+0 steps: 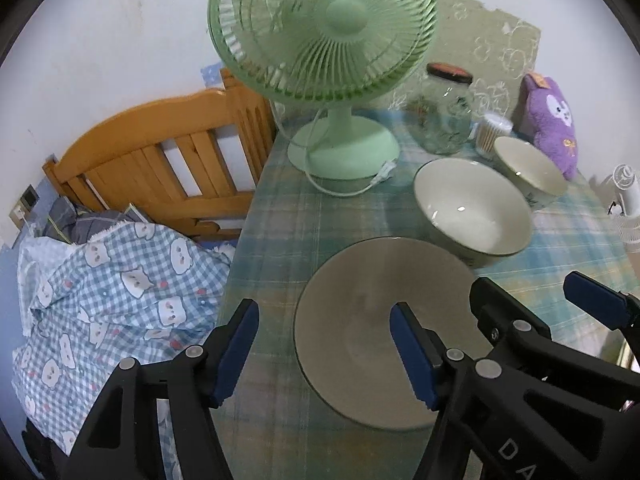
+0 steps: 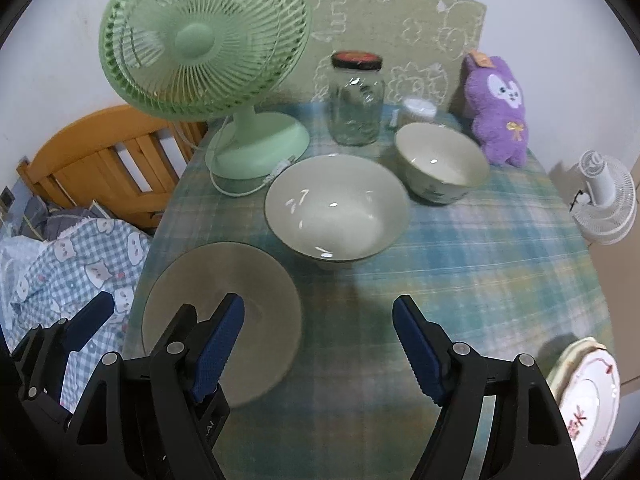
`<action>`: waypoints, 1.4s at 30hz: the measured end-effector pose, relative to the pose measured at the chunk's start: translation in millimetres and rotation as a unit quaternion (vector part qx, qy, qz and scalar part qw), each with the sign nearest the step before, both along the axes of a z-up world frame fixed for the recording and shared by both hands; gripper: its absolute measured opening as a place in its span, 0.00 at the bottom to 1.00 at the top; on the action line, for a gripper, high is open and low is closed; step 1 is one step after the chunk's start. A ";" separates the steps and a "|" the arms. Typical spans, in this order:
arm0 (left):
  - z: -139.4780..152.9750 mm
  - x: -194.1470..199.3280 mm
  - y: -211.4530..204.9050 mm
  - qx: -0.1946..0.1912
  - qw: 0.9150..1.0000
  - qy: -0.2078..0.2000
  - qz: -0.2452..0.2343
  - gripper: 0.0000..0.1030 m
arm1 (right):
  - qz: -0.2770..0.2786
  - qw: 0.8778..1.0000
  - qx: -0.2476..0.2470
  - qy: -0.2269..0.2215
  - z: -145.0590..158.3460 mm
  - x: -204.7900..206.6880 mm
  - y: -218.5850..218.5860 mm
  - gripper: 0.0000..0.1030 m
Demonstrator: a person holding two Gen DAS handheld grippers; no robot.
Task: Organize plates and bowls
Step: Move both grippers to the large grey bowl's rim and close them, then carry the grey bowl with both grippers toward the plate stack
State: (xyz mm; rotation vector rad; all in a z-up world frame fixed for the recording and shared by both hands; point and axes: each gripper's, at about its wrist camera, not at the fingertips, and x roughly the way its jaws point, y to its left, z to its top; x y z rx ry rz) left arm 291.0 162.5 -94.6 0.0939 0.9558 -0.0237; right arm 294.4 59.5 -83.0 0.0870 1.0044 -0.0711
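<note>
A grey plate [image 1: 372, 328] lies near the table's front left; it also shows in the right wrist view [image 2: 240, 304]. Behind it stands a large cream bowl [image 1: 476, 208] [image 2: 336, 208], and farther back right a smaller cream bowl [image 1: 532, 168] [image 2: 440, 164]. A white plate with red marks [image 2: 588, 396] sits at the front right edge. My left gripper [image 1: 324, 352] is open and empty above the grey plate's left rim. My right gripper [image 2: 320, 348] is open and empty above the cloth, right of the grey plate; it also shows in the left wrist view [image 1: 536, 304].
A green desk fan [image 2: 204, 48] with its cable stands at the back left of the checked tablecloth [image 2: 480, 264]. A glass jar [image 2: 356, 100], a cotton-swab tub [image 2: 418, 110] and a purple plush toy [image 2: 498, 104] line the back. A wooden bed frame [image 1: 168, 152] and bedding [image 1: 112, 280] lie left.
</note>
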 end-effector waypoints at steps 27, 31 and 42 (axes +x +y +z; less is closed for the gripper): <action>-33.5 24.3 7.1 -0.051 0.996 0.073 -0.020 0.28 | -0.008 0.996 0.066 0.062 -37.7 24.9 5.6 0.38; -30.7 17.5 5.1 -0.054 0.995 0.081 -0.016 0.28 | -0.008 0.996 0.065 0.066 -33.6 16.0 3.3 0.38; -11.6 -24.6 -27.4 -0.056 0.995 0.080 -0.029 0.28 | -0.020 0.996 0.061 0.064 -14.3 -33.4 -30.2 0.38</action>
